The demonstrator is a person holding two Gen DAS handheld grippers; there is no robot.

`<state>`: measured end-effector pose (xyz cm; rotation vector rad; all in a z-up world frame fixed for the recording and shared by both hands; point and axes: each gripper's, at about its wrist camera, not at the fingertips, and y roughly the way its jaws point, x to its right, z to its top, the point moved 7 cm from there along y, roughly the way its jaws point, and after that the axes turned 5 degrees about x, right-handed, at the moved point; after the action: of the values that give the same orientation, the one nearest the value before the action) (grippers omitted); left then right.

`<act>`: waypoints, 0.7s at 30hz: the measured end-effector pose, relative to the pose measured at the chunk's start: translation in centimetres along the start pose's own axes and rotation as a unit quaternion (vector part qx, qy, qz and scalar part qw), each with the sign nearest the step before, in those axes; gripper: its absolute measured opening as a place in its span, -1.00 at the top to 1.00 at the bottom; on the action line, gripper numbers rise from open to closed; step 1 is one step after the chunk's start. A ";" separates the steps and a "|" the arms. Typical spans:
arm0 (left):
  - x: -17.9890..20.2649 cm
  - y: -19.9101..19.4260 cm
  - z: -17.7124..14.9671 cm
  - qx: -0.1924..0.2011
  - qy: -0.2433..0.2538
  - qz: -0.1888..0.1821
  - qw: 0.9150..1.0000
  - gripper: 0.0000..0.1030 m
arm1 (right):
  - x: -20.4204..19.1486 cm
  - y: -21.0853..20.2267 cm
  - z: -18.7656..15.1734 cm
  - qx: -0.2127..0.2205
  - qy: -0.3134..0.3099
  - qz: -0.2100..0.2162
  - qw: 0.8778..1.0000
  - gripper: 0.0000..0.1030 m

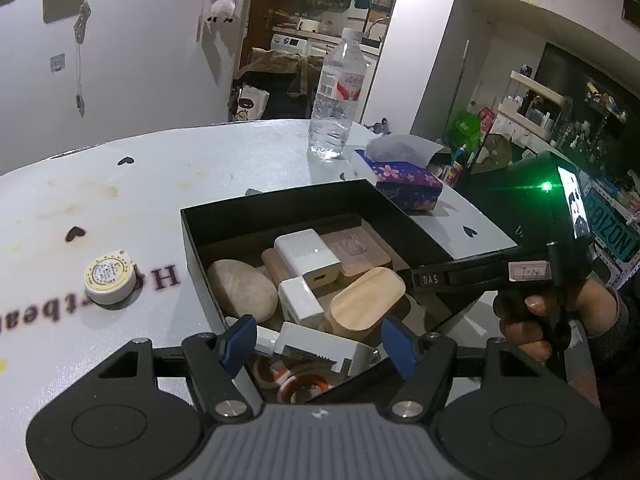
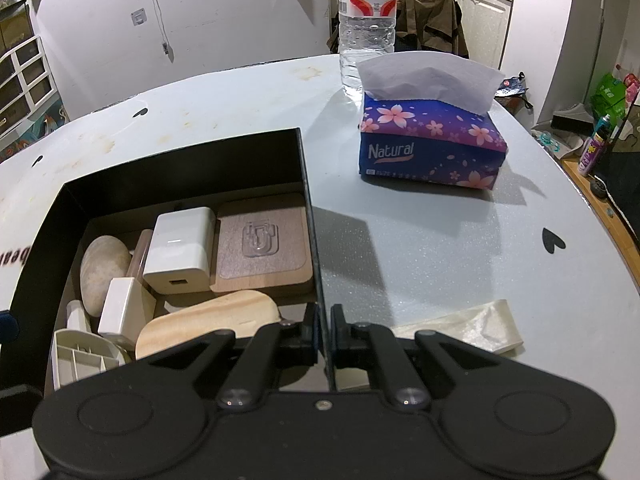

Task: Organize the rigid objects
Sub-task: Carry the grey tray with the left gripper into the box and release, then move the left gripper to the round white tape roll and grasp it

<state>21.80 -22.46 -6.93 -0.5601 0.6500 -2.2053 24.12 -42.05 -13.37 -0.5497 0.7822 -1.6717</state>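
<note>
A black open box (image 1: pixel 280 200) (image 2: pixel 180 156) sits on the white table. It holds a beige stone (image 1: pixel 242 288) (image 2: pixel 102 272), a white charger (image 1: pixel 308 254) (image 2: pixel 180 248), a brown square coaster (image 2: pixel 262 246), a wooden oval piece (image 1: pixel 366 298) (image 2: pixel 208 326) and other small white parts. My left gripper (image 1: pixel 318 342) is open and empty above the box's near corner. My right gripper (image 2: pixel 323 326) is shut on the box's right wall (image 2: pixel 316 240); it also shows in the left wrist view (image 1: pixel 480 278). A small round white tin (image 1: pixel 110 282) lies on the table left of the box.
A water bottle (image 1: pixel 336 96) (image 2: pixel 366 20) stands at the table's far side. A purple tissue pack (image 1: pixel 404 176) (image 2: pixel 432 144) lies right of the box. A pale strip of plastic wrap (image 2: pixel 464 326) lies near the right gripper. Shelves and clutter stand beyond the table's right edge.
</note>
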 end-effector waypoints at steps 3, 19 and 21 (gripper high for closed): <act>0.1 0.0 0.1 -0.004 0.000 -0.002 1.000 -0.37 | 0.0 0.0 0.0 0.000 0.000 0.000 1.000 0.88; 0.5 -1.3 0.7 0.008 -0.003 -0.011 1.000 -0.97 | 0.0 0.0 0.0 0.000 0.000 0.000 1.000 0.88; 0.5 -1.6 0.8 0.012 -0.003 -0.010 1.000 -0.99 | 0.0 0.0 0.0 0.000 0.000 0.000 1.000 0.88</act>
<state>21.09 -22.13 -5.31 -0.5629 0.6172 -2.2259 24.13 -42.07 -13.37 -0.5493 0.7823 -1.6717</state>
